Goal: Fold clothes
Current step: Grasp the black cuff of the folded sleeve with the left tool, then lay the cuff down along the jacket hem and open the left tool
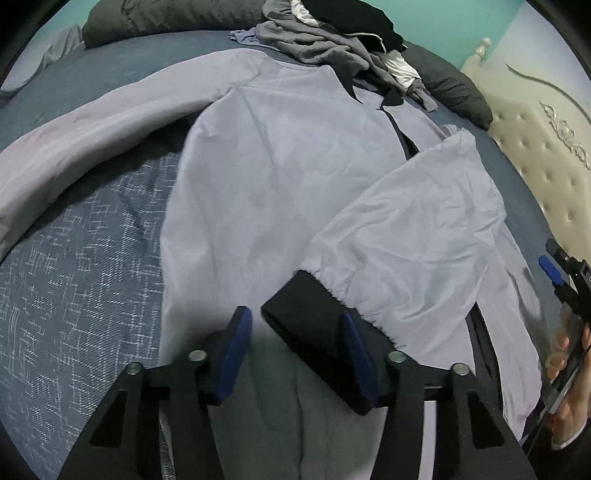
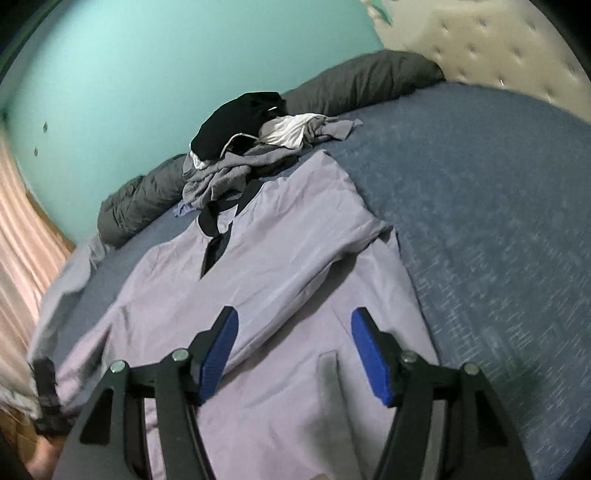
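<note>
A pale lilac jacket [image 1: 280,177] lies spread on the blue bedspread [image 1: 74,280], collar toward the heap of unfolded clothes [image 1: 325,33] by the dark pillows. One sleeve [image 1: 413,236] is folded in across the body, and its black cuff [image 1: 314,325] lies between the fingers of the left gripper [image 1: 295,354]. The jaws stand apart: the right pad is against the cuff's edge, while the left pad is clear of it with a gap, so nothing is clamped. The right gripper [image 2: 295,350] hangs over the lower body of the jacket with its jaws apart and only flat cloth beneath them. The other sleeve [image 1: 74,147] stretches out over the bedspread, not yet folded. The main risk is the cuff: it sits skewed between the pads, so a closing pinch may catch only its corner, and a lift would then drag the sleeve off the body and undo the fold. A deep pinch could also take the layer underneath and bunch the front. The cloth looks thin and slippery, so any pull from either side may slide the whole jacket along the bedspread or into the heap at the collar.
</note>
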Available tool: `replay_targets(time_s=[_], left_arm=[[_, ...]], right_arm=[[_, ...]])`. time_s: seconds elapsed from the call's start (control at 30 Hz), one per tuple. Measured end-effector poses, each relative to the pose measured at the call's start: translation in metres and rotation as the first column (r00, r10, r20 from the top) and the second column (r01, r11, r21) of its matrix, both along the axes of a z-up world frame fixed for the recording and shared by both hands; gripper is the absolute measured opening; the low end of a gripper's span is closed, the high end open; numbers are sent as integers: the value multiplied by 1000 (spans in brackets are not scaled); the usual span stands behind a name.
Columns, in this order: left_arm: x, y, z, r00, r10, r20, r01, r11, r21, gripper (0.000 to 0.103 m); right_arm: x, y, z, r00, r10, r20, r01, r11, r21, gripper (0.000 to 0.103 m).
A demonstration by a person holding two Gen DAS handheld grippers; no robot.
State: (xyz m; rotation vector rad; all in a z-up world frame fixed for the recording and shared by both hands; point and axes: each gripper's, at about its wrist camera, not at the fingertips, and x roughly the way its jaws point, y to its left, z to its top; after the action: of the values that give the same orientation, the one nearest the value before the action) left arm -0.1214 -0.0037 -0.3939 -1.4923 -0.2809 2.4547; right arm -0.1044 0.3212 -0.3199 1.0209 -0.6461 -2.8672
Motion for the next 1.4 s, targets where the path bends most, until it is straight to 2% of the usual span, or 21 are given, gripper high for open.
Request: replay_targets(time_s=[0.03, 0.13, 0.23, 0.33, 0.6, 0.7, 0.8, 0.93, 1.03, 1.1, 1.13, 1.17, 1.4], left_arm=[[0, 2, 1, 1000, -1, 1, 1, 1000, 0, 44], [-2, -5, 3, 999, 34, 7, -34, 999, 19, 19], [3, -10, 9, 999, 40, -5, -40, 999, 30, 8], [13, -6, 24, 999, 3, -42, -3, 1000, 1, 7], [41, -10, 58, 996, -28, -80, 28, 1000, 3, 6], [53, -16, 61, 997, -27, -67, 27, 1000, 5, 6], [58, -17, 53, 999, -26, -46, 24, 999, -41, 6], [61, -24, 41, 1000, -2, -22, 0, 998, -56, 7], [58, -24, 46, 999, 12, -41, -14, 998, -69, 13], [58, -24, 56, 997, 24, -69, -29, 996, -83, 27], [57, -24, 62, 996, 24, -87, -32, 996, -88, 40], [57, -24, 68, 994, 21, -106, -31, 995, -92, 47], [47, -1, 89, 981, -44, -189, 15, 988, -152, 48]], right_arm=[[0, -1, 0, 1000, 8, -3, -8, 1000, -2, 65], [1, -2, -1, 1000, 21, -13, -22, 1000, -18, 65], [1, -3, -1, 1000, 21, -17, -22, 1000, -21, 65], [1, -2, 0, 1000, 16, -20, -17, 999, -32, 65], [2, 5, -2, 1000, -1, -20, -1, 998, -58, 65], [3, 8, -1, 1000, -2, -23, 1, 998, -64, 65], [4, 11, -1, 1000, -5, -24, 4, 997, -73, 65], [3, 17, -4, 1000, -15, -12, 14, 996, -90, 65], [4, 19, -4, 1000, -21, -9, 20, 995, -94, 65], [4, 21, -6, 1000, -26, -5, 26, 995, -97, 65], [5, 22, -6, 1000, -29, -2, 29, 995, -98, 65], [5, 23, -7, 1000, -31, 1, 31, 995, -100, 65], [3, 27, -12, 998, -49, 28, 52, 994, -98, 66]])
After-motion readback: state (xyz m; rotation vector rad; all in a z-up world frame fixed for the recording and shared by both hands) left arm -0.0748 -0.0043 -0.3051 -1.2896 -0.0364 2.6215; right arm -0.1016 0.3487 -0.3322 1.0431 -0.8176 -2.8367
